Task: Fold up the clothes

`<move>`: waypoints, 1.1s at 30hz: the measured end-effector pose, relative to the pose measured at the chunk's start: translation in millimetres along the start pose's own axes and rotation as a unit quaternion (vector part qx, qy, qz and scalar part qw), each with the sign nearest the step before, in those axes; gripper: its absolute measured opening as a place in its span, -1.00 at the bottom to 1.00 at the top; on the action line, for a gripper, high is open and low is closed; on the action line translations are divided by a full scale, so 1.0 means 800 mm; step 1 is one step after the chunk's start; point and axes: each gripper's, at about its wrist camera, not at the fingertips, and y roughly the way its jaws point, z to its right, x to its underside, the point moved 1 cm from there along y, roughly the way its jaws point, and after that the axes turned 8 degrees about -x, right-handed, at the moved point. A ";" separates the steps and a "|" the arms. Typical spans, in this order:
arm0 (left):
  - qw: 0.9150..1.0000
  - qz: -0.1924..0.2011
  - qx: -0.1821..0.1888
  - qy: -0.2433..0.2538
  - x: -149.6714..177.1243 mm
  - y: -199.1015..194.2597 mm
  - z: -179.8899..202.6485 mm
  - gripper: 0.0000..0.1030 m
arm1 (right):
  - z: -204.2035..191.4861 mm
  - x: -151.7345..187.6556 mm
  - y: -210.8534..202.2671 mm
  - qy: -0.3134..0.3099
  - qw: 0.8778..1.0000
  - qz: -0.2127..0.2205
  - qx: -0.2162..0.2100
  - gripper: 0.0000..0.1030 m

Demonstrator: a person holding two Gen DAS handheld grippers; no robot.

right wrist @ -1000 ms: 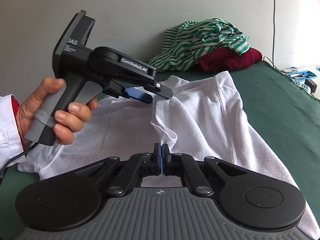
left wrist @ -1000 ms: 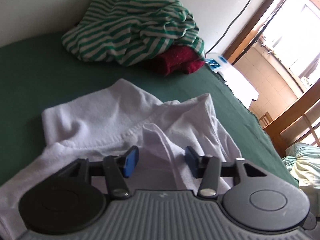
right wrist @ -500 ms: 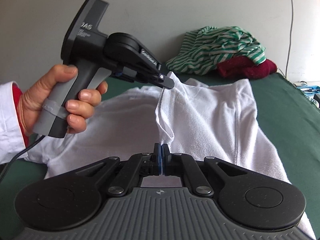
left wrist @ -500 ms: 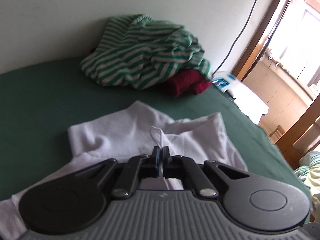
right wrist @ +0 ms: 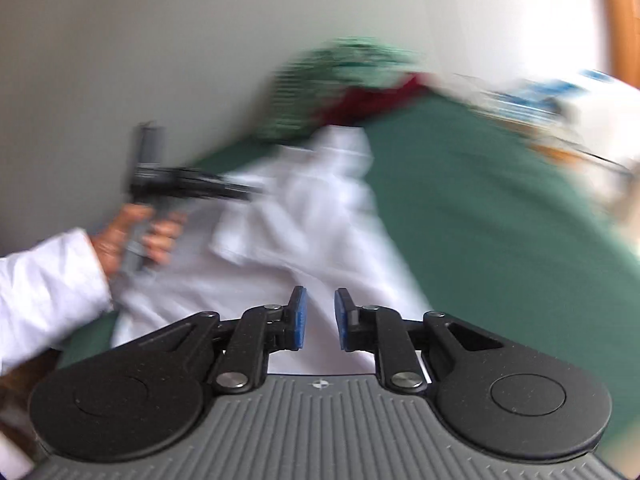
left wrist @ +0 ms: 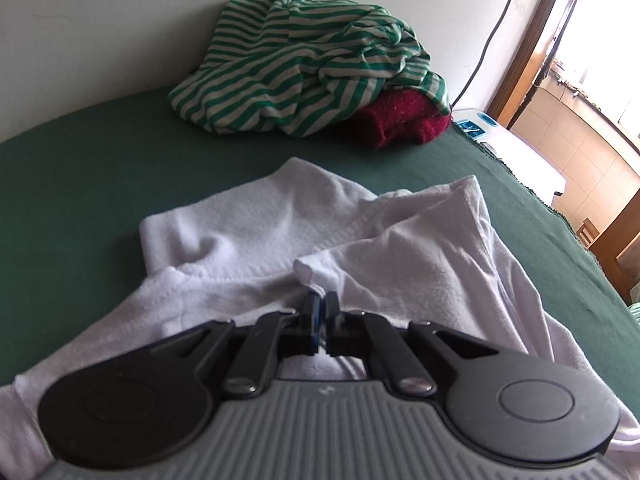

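- The left hand-held gripper point(left wrist: 319, 312) is now clenched on a little fold of the white garment point(left wrist: 420, 264). A second ago its blue pads were apart, with that fold standing up between them.
- The right hand-held gripper point(right wrist: 319, 318) was pinched shut on the cloth a moment ago. Now its jaws are opening, and nothing sits between the blue pads.
- The right view is smeared with blur, and it shows much more green than it did, so the right hand looks to be swinging away, I think.
- In that blurry view the person's left hand point(right wrist: 132, 236), in a white sleeve point(right wrist: 48, 288), holds the other tool at about 9 o'clock, with its tip on the white cloth.
- What this means: the cloth has passed from one hand to the other. The left one holds the spot, and the right one is free to go and grab a new edge for the next fold.
- The white garment lies rumpled on the green cover point(left wrist: 80, 168), right in front of the left tool. It is not folded yet.
- At 12 o'clock in the left view a green striped top point(left wrist: 296, 64) sits in a heap against the pale wall point(left wrist: 120, 20). A dark red cloth point(left wrist: 400, 120) peeks out from under it at about 1 o'clock.
- At 2 o'clock there is a bright doorway with a brown wooden frame point(left wrist: 532, 40), and a dark cord point(left wrist: 496, 24) hangs down the wall.
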 end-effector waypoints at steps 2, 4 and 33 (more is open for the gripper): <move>1.000 -0.001 0.001 -0.005 0.000 0.000 -0.001 -1.00 | 0.040 0.017 -0.065 0.043 0.997 -0.014 0.056 -0.57; 1.000 -0.003 0.001 -0.016 0.000 0.001 -0.002 -1.00 | 0.074 0.038 -0.109 0.092 0.993 -0.041 0.067 -0.49; 0.987 -0.014 -0.161 -0.011 -0.008 0.004 0.061 -1.00 | 0.129 0.113 -0.020 -0.265 0.937 -0.208 -0.095 -0.66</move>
